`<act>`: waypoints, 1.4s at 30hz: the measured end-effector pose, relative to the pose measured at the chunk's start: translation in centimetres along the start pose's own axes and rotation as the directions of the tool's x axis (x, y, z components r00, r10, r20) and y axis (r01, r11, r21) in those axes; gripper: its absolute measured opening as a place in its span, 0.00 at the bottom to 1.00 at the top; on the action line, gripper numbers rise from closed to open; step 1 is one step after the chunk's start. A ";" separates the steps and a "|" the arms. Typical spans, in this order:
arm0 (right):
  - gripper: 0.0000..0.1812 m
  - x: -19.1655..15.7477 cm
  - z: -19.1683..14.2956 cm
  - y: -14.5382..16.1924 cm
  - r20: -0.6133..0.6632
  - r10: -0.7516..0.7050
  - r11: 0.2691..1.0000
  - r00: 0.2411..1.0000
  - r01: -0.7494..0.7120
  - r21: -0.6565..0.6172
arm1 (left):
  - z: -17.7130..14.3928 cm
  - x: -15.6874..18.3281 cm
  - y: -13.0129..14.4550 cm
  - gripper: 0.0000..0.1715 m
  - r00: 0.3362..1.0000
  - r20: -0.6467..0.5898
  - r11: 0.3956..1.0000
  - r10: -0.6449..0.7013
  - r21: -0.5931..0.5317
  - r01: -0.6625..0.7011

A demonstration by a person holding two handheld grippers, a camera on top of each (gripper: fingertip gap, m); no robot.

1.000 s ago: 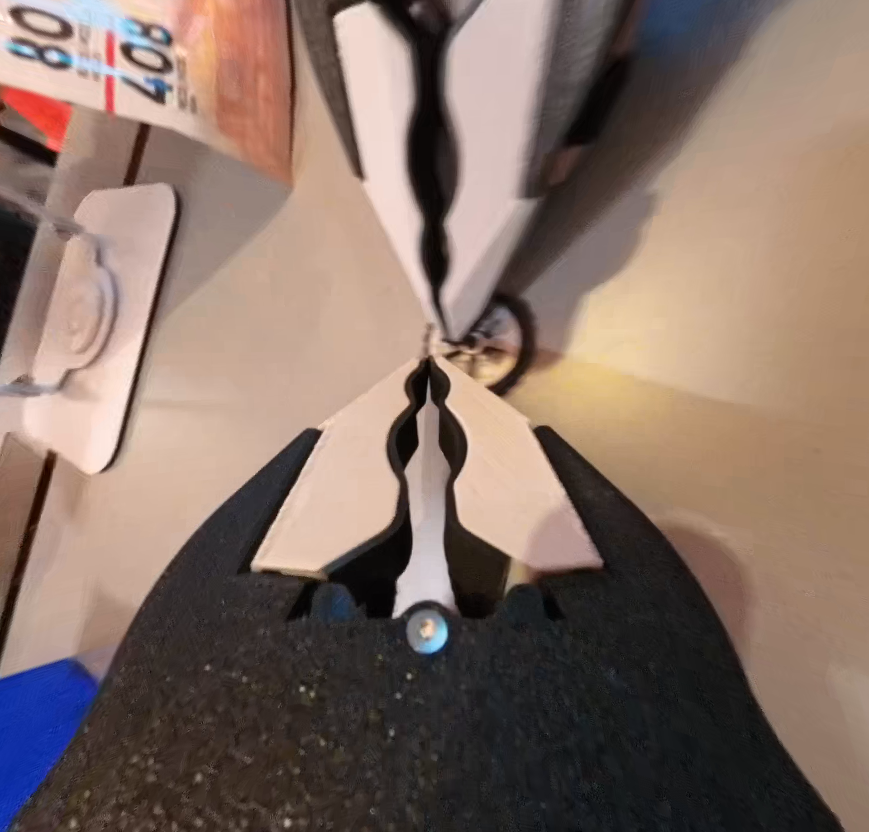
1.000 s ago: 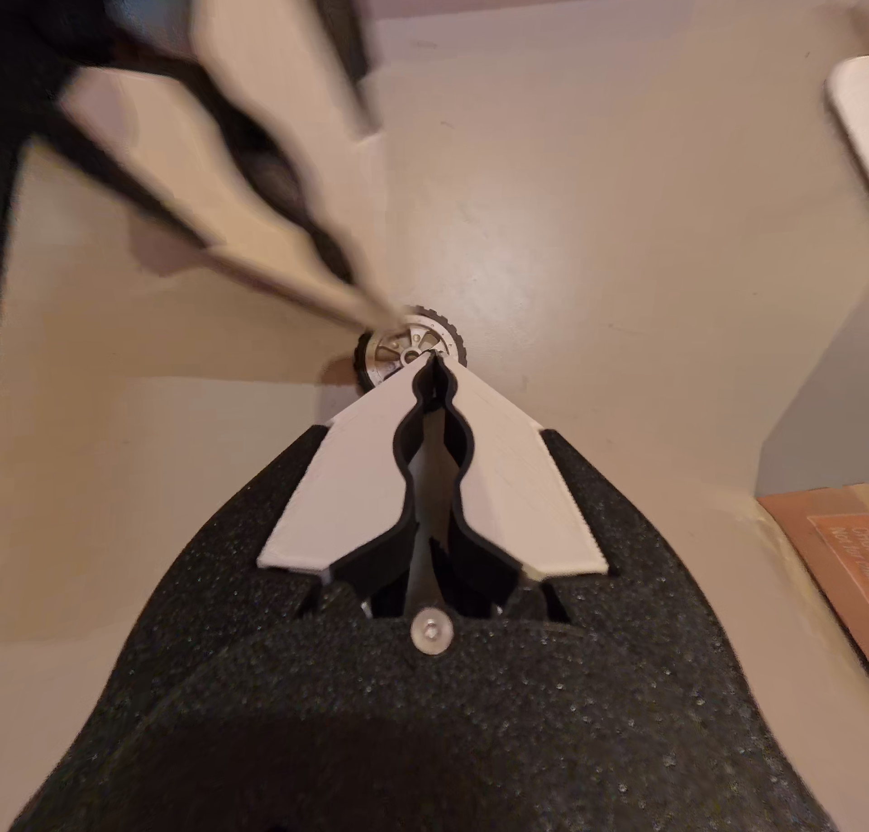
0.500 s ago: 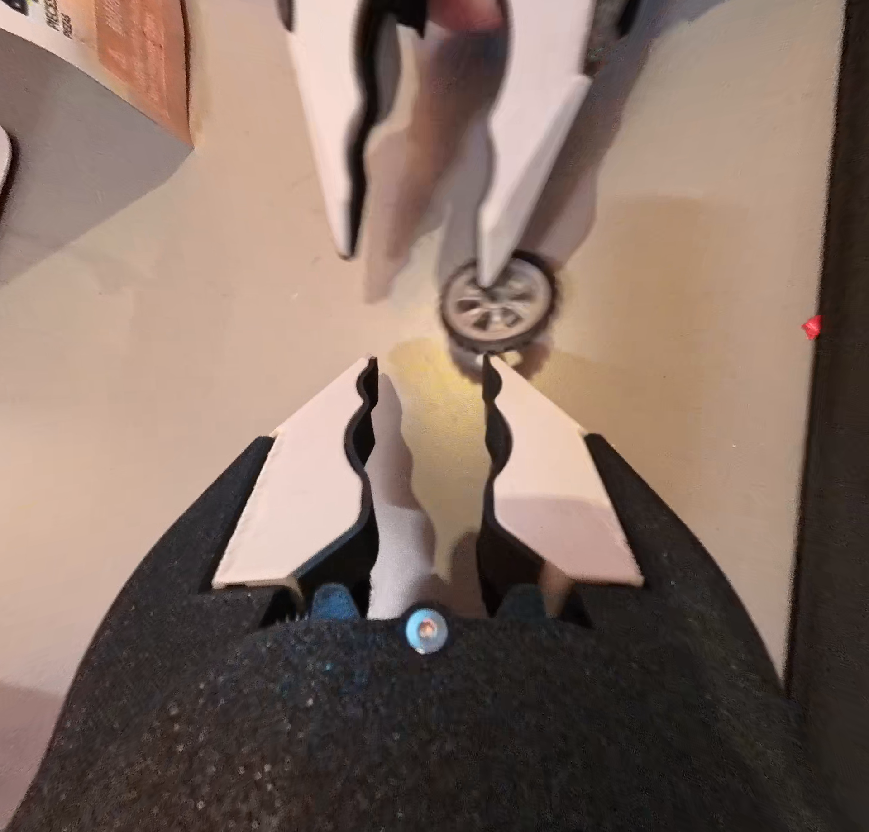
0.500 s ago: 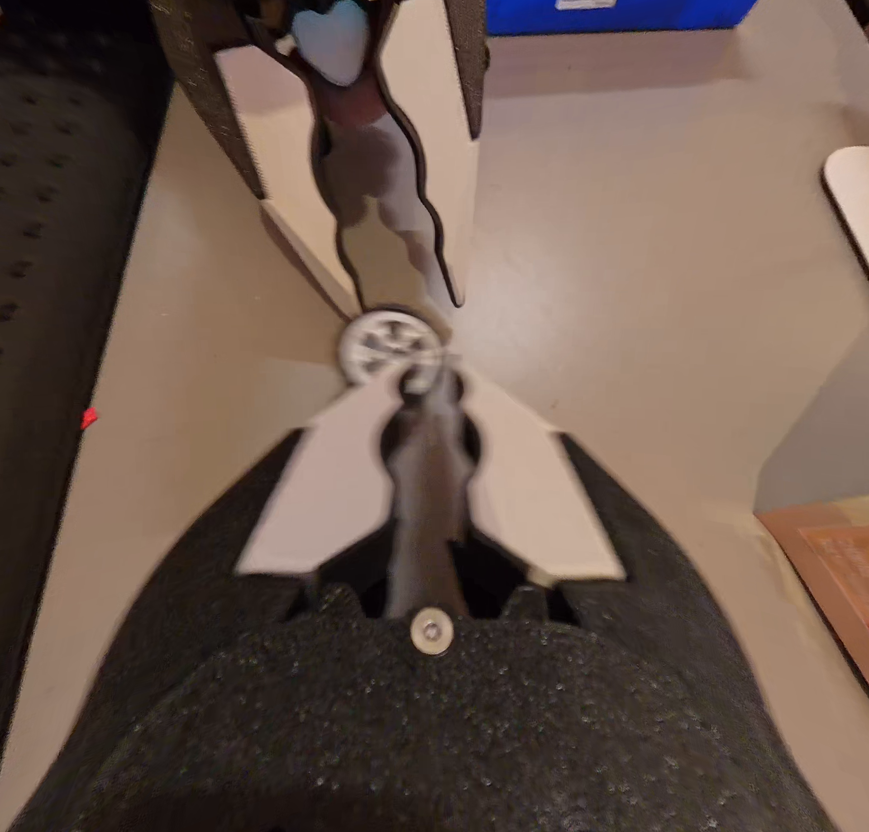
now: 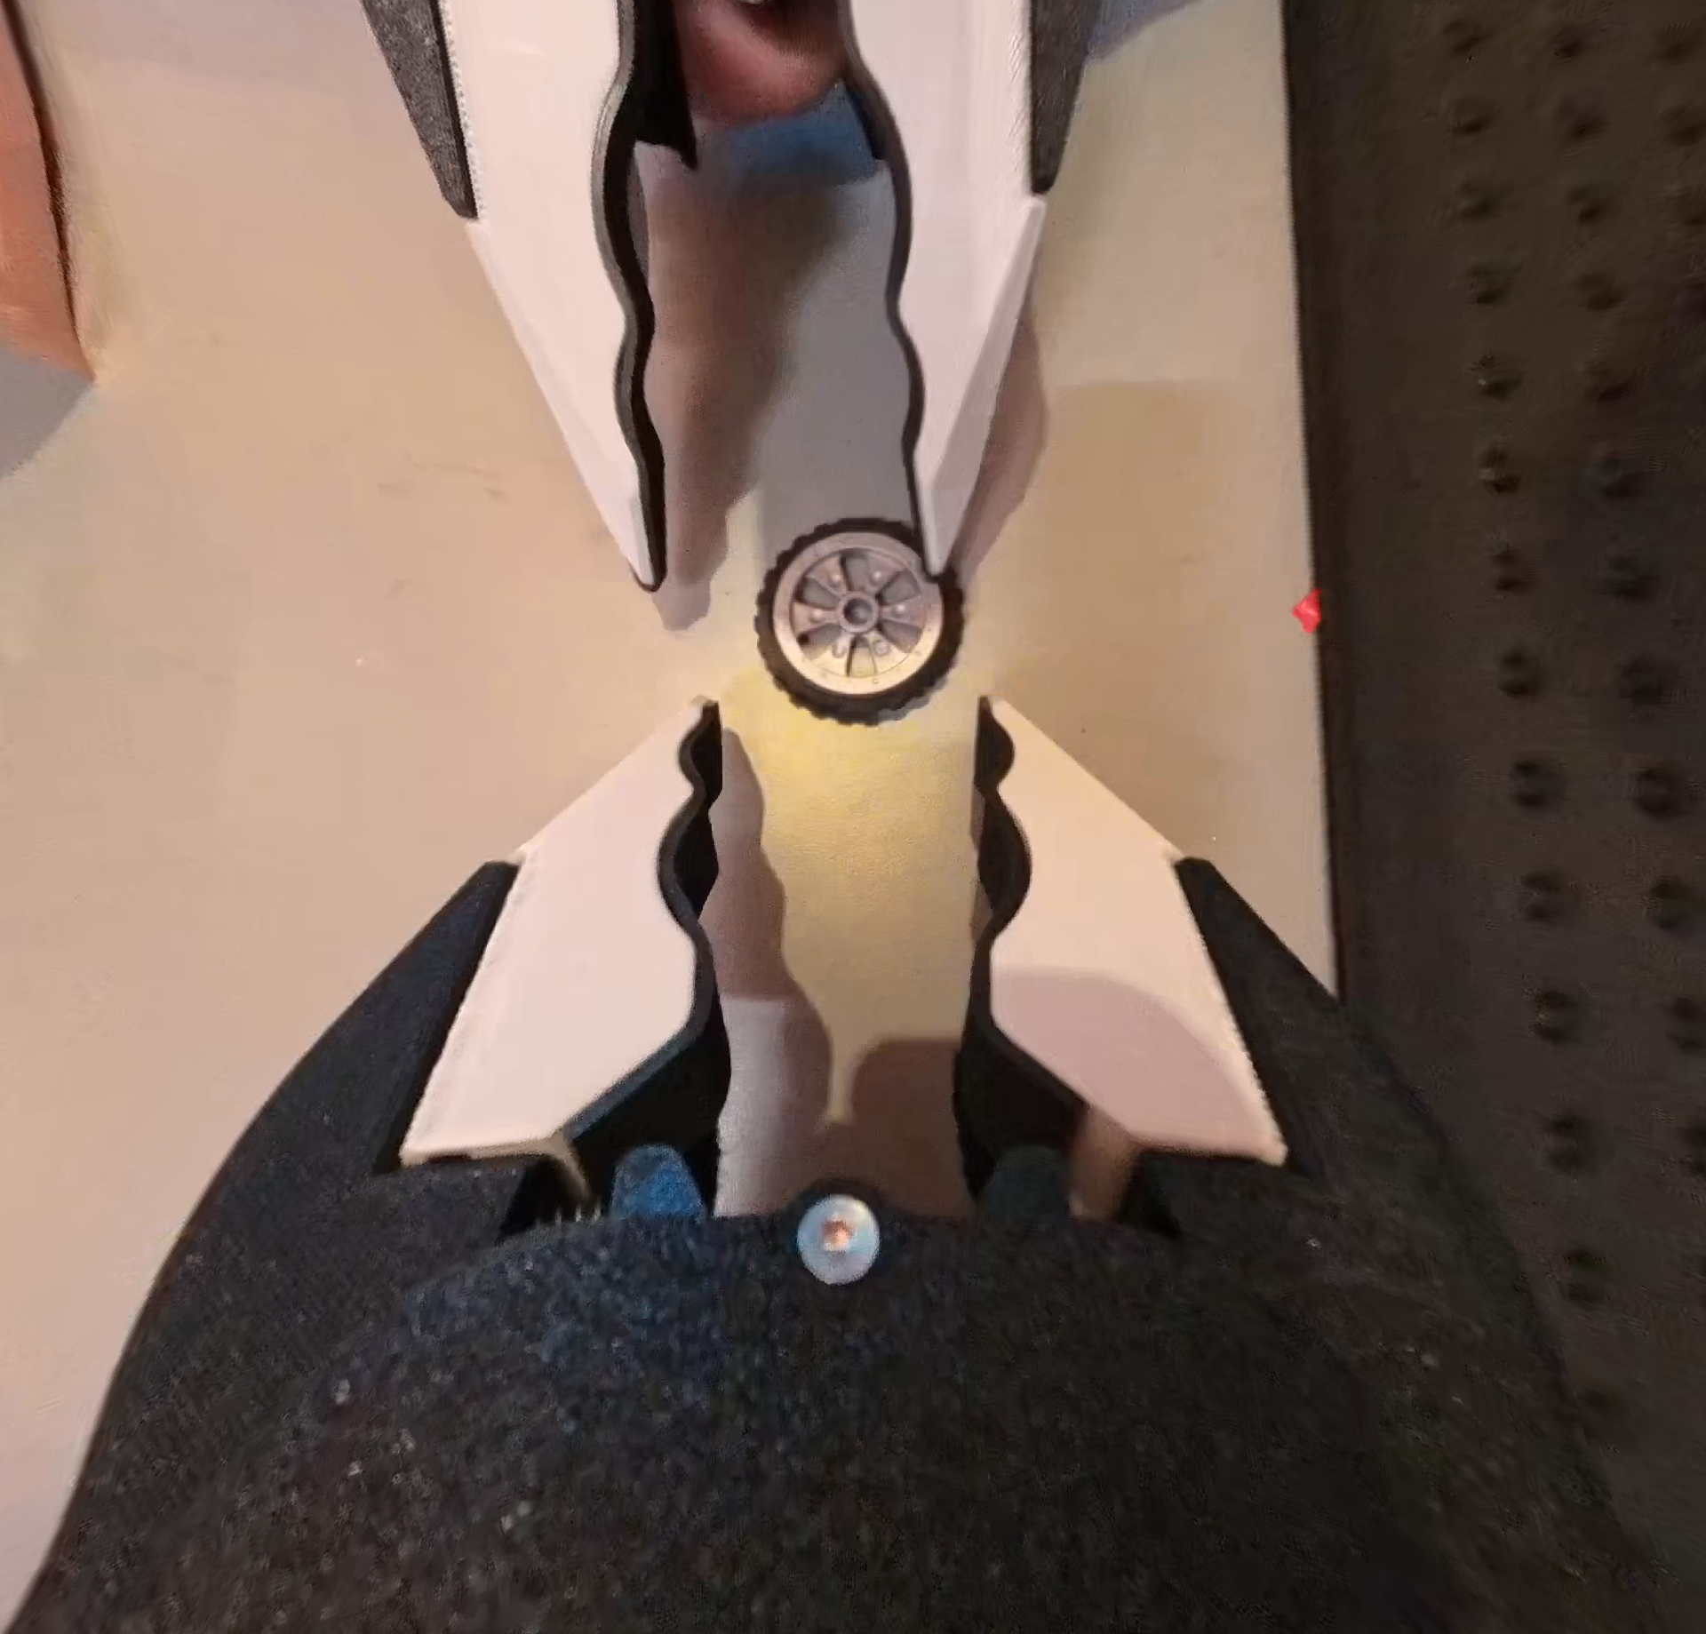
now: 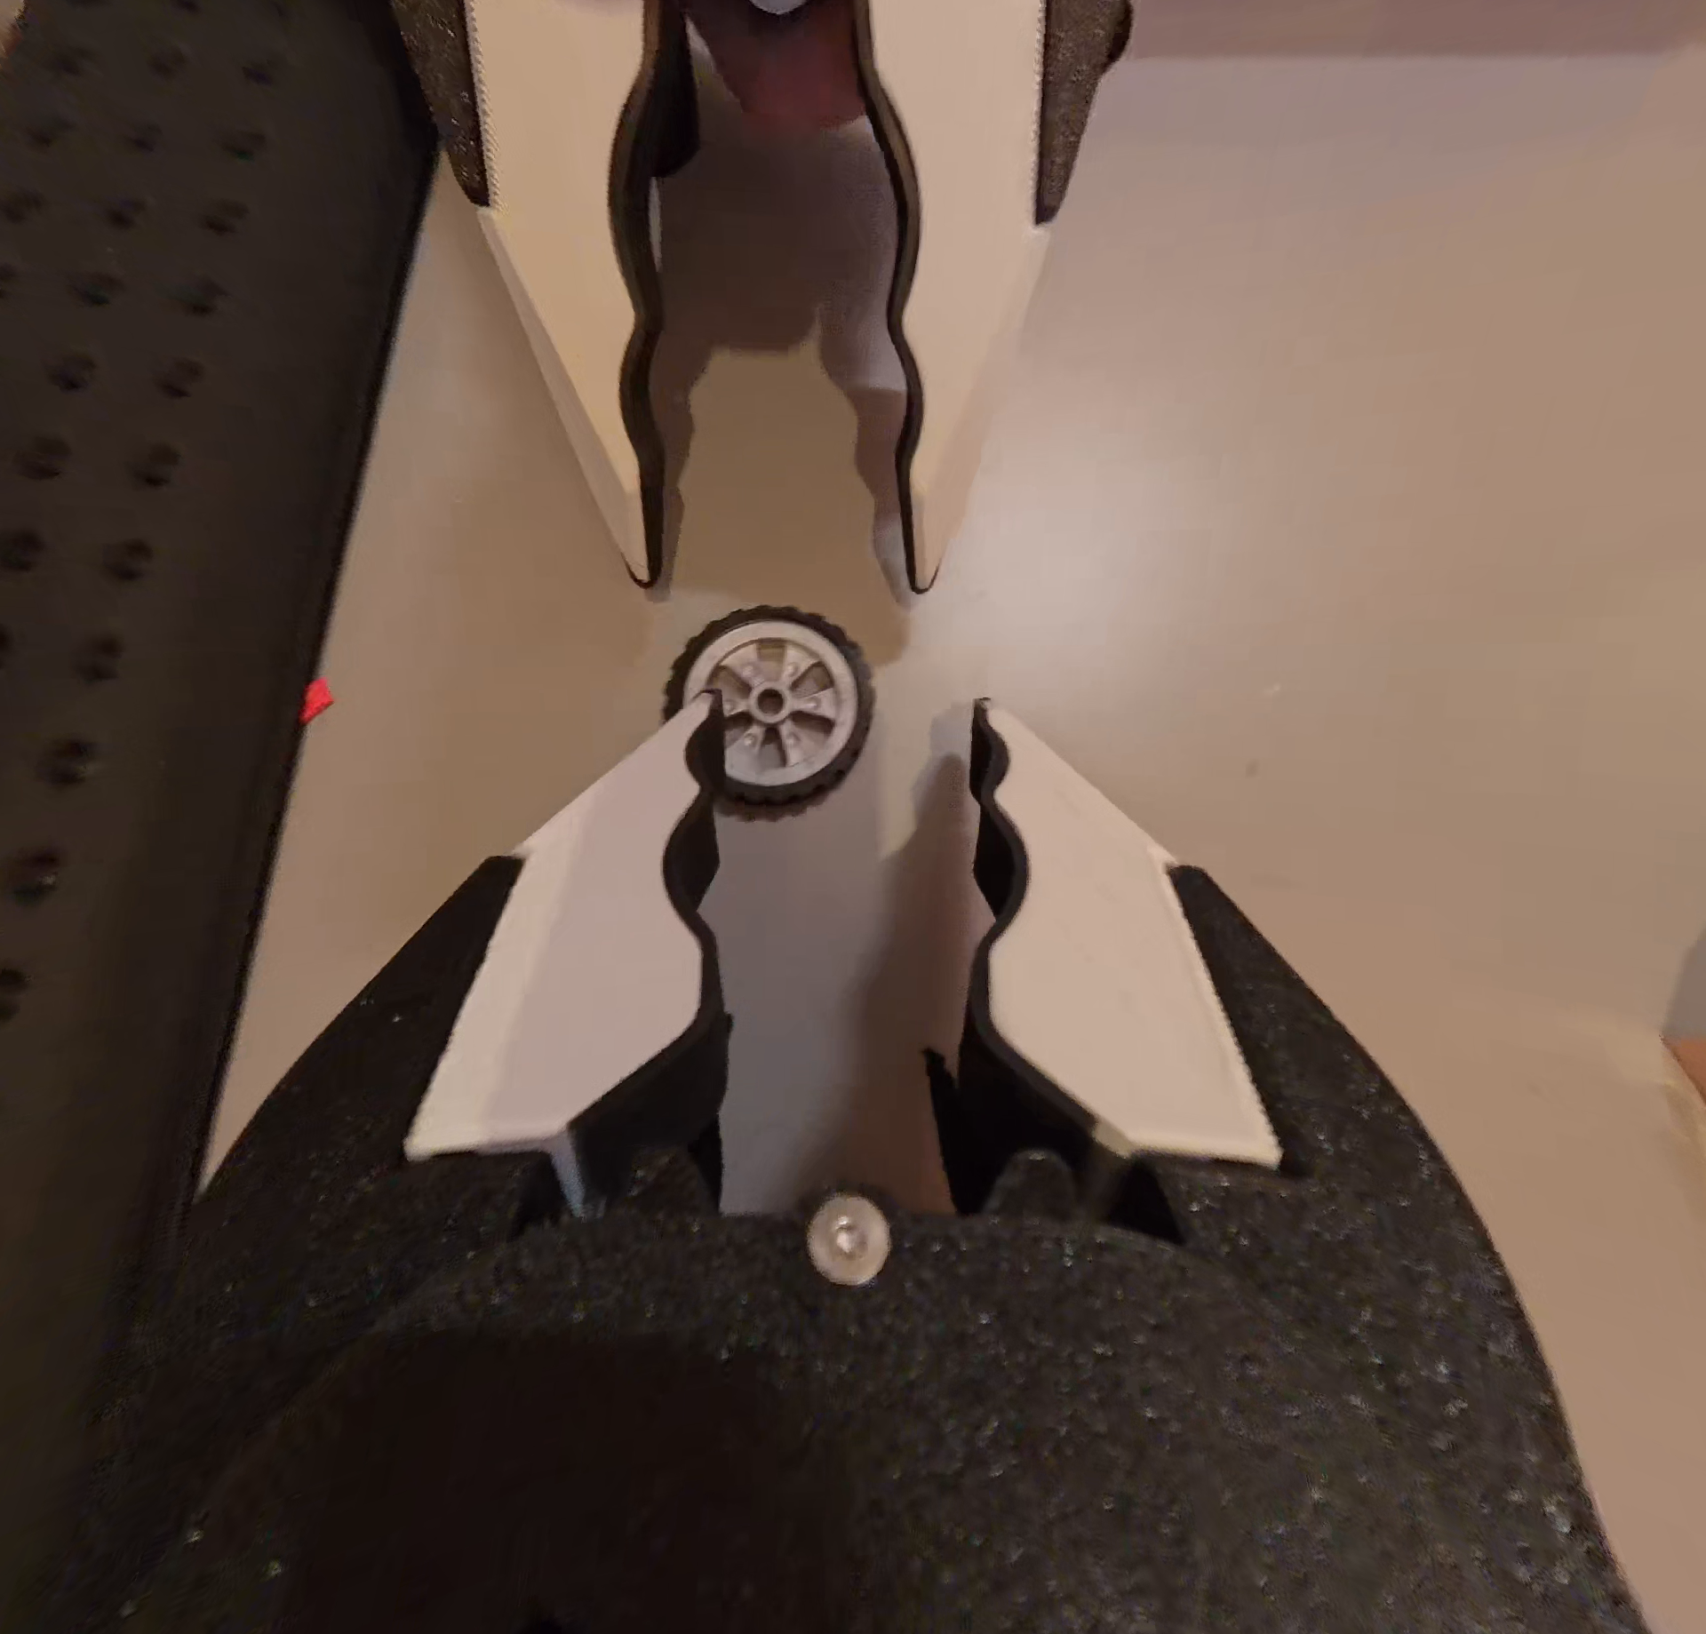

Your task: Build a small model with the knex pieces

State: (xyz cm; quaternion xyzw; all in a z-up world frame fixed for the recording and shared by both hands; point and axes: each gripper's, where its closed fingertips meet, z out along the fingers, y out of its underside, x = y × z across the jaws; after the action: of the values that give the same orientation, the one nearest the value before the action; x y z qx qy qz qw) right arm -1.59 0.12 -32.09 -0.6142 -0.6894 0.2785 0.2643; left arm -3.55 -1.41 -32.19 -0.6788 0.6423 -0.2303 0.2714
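Left claw (image 5: 845, 713): white wedge fingers with wavy black inner pads, spread wide apart, nothing between them. It points straight at the right claw (image 6: 840, 713), tip to tip across a beige, smooth worktop (image 5: 277, 667).

Right claw: fingers likewise spread apart, gripping nothing. Seen from the left wrist view, the right claw (image 5: 794, 565) comes down from the top edge; seen from the right wrist view, the left claw (image 6: 785, 579) does the same.

Small toy wheel, black ribbed rubber tyre on a grey spoked plastic hub (image 5: 860, 620), lies flat on the worktop between the two sets of fingertips. From the left wrist view it sits just beyond the left claw's tips, slightly toward that claw's right-hand finger, not touching either. One fingertip of the right claw meets the tyre's rim at the wheel's upper right edge in that view. In the right wrist view the wheel (image 6: 771, 713) is partly covered by the left-hand finger of the right claw (image 6: 591, 897), whose tip overlaps the hub; whether it presses on the wheel or stands just over it cannot be told.

Black foam mat with rows of dimples (image 5: 1523, 667) borders the worktop along one side; same mat in the right wrist view (image 6: 166, 482). Tiny red fleck (image 5: 1306, 611) at the mat's edge, level with the wheel, well apart from it.

Orange-brown cardboard box corner (image 5: 32, 233) at the far left edge of the left wrist view, blurred.
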 end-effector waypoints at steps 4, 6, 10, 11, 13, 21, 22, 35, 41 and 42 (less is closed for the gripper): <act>0.37 -2.2 0.5 0.8 0.071 -0.040 0.998 0.997 0.043 -0.038 | 0.9 0.4 0.2 0.30 1.000 0.017 0.999 0.023 -0.023 -0.022; 0.31 -2.2 0.9 0.7 0.050 -0.061 0.998 0.997 0.062 -0.030 | 1.3 0.5 0.0 0.27 1.000 0.009 1.000 0.013 -0.016 -0.013; 0.27 -2.0 1.1 0.5 0.038 -0.063 0.998 0.997 0.063 -0.006 | 1.5 0.8 -0.3 0.21 1.000 -0.005 1.000 0.016 -0.008 -0.016; 0.26 -2.0 1.0 0.5 0.035 -0.068 0.998 0.997 0.068 -0.002 | 1.5 0.8 -0.3 0.21 1.000 -0.003 1.000 0.013 -0.006 -0.013; 0.25 -2.1 1.1 0.4 0.032 -0.074 0.997 0.997 0.074 0.000 | 1.5 0.9 -0.3 0.20 0.999 0.008 0.999 0.032 -0.017 -0.032; 0.24 -2.2 1.1 0.4 0.043 -0.086 0.996 0.995 0.086 0.003 | 1.5 0.9 -0.4 0.19 0.993 0.032 0.992 0.113 -0.065 -0.111; 0.25 -2.2 1.0 0.5 0.048 -0.077 0.997 0.996 0.077 0.008 | 1.4 0.9 -0.3 0.19 0.994 0.022 0.992 0.104 -0.068 -0.102; 0.20 -2.2 -0.1 1.6 0.055 -0.080 0.997 0.995 0.080 -0.002 | 0.9 1.1 0.4 0.14 0.999 -0.022 0.999 0.031 -0.034 -0.032; 0.18 -2.3 -0.1 1.5 0.057 -0.084 0.996 0.995 0.084 -0.002 | 1.0 1.1 0.1 0.11 0.998 -0.018 0.998 0.057 -0.041 -0.057; 0.18 -2.3 -0.1 1.5 0.058 -0.086 0.996 0.995 0.087 -0.007 | 1.0 1.1 0.1 0.11 0.997 -0.017 0.996 0.073 -0.052 -0.074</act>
State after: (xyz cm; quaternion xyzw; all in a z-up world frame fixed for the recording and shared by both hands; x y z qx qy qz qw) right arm -0.18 -2.00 -33.12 -0.5767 -0.7242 0.2809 0.2531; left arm -2.85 -2.40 -33.06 -0.6600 0.6746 -0.2083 0.2568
